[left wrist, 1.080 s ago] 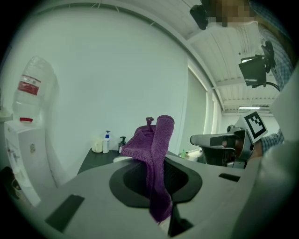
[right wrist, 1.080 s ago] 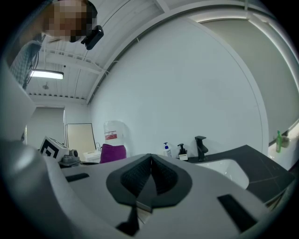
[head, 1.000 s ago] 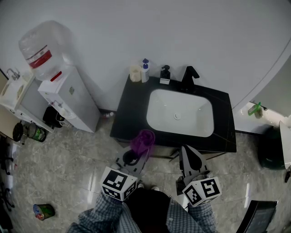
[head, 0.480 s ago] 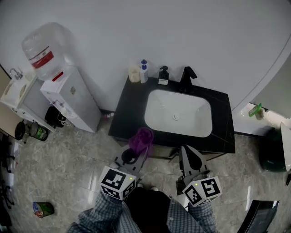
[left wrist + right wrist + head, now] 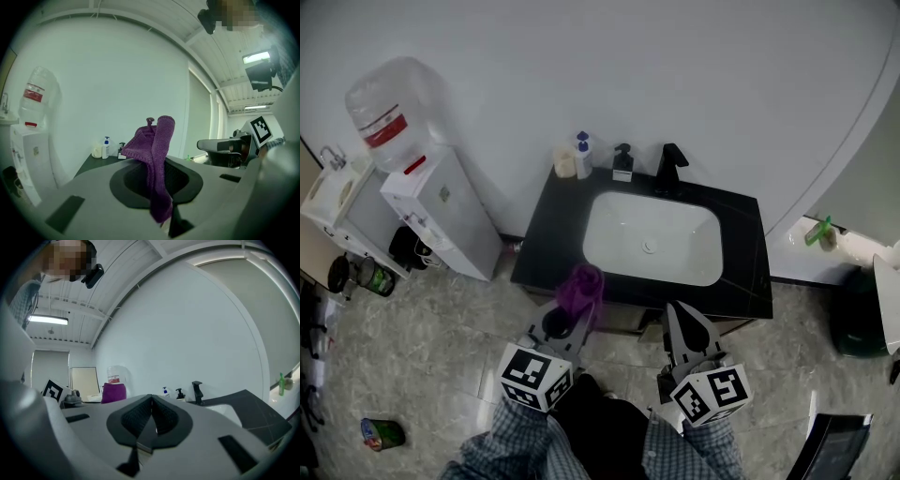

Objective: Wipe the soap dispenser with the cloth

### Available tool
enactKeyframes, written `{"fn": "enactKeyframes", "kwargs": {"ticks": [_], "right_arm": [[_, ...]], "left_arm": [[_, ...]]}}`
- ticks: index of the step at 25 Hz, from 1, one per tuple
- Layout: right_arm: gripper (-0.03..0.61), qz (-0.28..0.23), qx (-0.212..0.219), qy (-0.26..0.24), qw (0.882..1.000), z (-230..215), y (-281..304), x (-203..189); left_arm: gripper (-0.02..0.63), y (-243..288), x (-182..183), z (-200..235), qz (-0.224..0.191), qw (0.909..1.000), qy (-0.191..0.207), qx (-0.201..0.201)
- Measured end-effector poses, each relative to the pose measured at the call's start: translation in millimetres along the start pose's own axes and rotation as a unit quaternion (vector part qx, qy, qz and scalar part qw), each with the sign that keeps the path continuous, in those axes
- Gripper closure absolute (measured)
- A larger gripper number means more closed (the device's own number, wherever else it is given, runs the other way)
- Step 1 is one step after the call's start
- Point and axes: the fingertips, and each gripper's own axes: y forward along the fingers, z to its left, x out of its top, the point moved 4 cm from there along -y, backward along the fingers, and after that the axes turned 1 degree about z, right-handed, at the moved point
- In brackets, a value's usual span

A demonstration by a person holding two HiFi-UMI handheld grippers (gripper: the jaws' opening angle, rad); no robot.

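A black soap dispenser stands at the back of the black vanity top, left of the black tap; it also shows small in the left gripper view and the right gripper view. My left gripper is shut on a purple cloth, which hangs bunched over its jaws, in front of the vanity's near left edge. My right gripper is shut with nothing in it, before the vanity's front edge. Both are well short of the dispenser.
A white basin fills the vanity's middle. A blue-capped bottle and a cream cup stand left of the dispenser. A water cooler with its bottle is at the left. A can lies on the tiled floor.
The view has shifted so the vanity and everything on it sit a little further left and up. Both grippers hold the same pose, the cloth still in the left one.
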Motion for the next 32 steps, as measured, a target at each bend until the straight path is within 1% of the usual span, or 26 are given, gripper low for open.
{"fn": "enactKeyframes", "kwargs": {"ticks": [9, 16, 19, 23, 32], "right_arm": [[0.56, -0.003, -0.001, 0.0, 1.0, -11.4, 2.4, -0.6], [0.56, 0.003, 0.0, 0.001, 1.0, -24.2, 32.3, -2.0], [0.56, 0.008, -0.004, 0.001, 1.0, -35.6, 55.9, -2.3], [0.56, 0.019, -0.005, 0.005, 1.0, -49.5, 98.7, -2.3], [0.56, 0.029, -0.02, 0.013, 0.999, -87.7, 199.0, 10.5]], "left_arm": [[0.557, 10.9, 4.8, 2.2, -0.005, 0.9999, 0.009, 0.004], [0.557, 41.4, 10.4, 23.1, -0.006, 0.9999, 0.008, 0.001], [0.557, 62.5, 11.9, 41.0, -0.004, 1.0, 0.003, -0.001], [0.557, 97.3, 13.8, 76.2, 0.001, 0.9999, -0.012, 0.001], [0.557, 184.8, 42.3, 145.2, 0.013, 0.9996, -0.009, -0.022]]}}
